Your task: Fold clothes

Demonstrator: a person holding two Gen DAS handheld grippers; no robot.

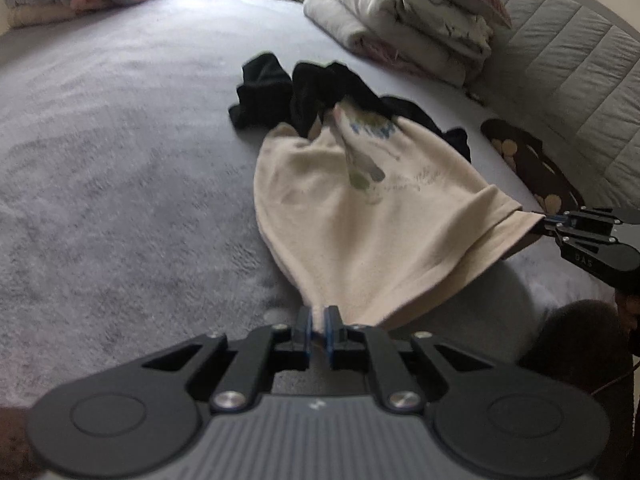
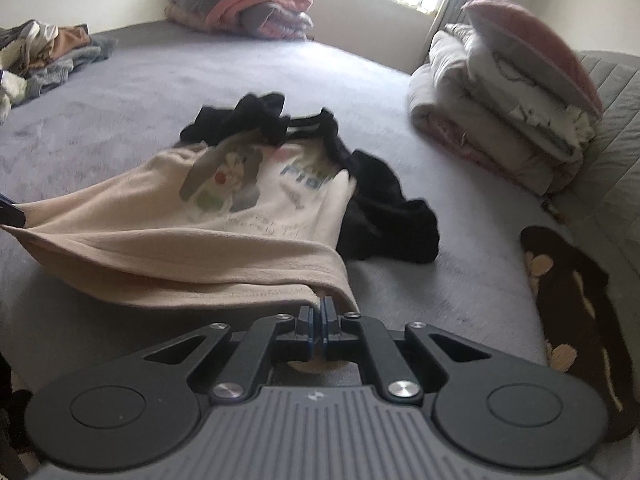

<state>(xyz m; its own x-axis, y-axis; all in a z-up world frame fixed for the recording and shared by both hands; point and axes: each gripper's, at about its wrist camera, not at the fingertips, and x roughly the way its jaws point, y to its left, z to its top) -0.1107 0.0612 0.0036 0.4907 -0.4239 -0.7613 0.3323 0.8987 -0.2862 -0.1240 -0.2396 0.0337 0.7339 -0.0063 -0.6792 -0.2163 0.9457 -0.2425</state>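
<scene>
The left hand-held gripper (image 1: 319, 322) was clamped on one hem corner of the cream shirt (image 1: 360, 208). The right hand-held gripper (image 2: 319, 314) was clamped on the other hem corner, jaws nearly together. The hem was stretched between them, raised off the bed (image 1: 120, 160). The shirt's black sleeves (image 2: 384, 208) lay crumpled on the grey cover toward the headboard edge. Folded bedding (image 2: 500, 120) was stacked in that corner. A dark patterned item (image 2: 576, 312) lay along the right edge.

left wrist: low, close over bed (image 1: 120, 140) | right wrist: likewise | shared: shirt (image 1: 360, 220)
</scene>
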